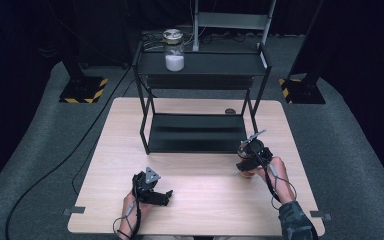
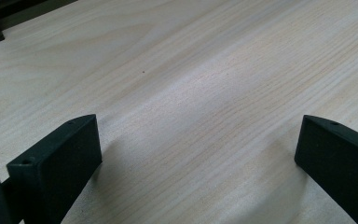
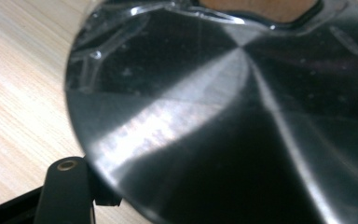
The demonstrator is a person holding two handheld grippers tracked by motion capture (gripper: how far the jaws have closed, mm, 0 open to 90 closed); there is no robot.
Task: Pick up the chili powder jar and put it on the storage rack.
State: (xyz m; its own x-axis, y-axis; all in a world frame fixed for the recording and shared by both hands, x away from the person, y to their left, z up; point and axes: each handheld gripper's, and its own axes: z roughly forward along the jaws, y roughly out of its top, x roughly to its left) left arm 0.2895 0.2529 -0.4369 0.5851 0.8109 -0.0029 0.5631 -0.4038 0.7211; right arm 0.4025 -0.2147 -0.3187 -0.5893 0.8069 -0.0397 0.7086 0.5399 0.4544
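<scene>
My right gripper (image 1: pixel 250 154) hovers over the table's right side, just in front of the black rack's right leg, shut on a jar. In the right gripper view the jar's dark brushed-metal lid (image 3: pixel 223 116) looms very close, with one black finger (image 3: pixel 67 186) pressed against its rim and a brownish part at the top edge. The other finger is hidden behind the lid. In the high view, a brownish bit of the jar (image 1: pixel 248 173) shows under the hand. My left gripper (image 1: pixel 161 196) rests low at the front left of the wooden table (image 1: pixel 105 165), its jaws wide open (image 2: pixel 198 149) over bare wood.
A black two-tier rack (image 1: pixel 200 132) stands at the back middle of the table. On its top shelf (image 1: pixel 220 64) stands a glass jar (image 1: pixel 174 50) part-filled with white powder. Cables trail from both grippers over the front edge. Grey floor surrounds the table.
</scene>
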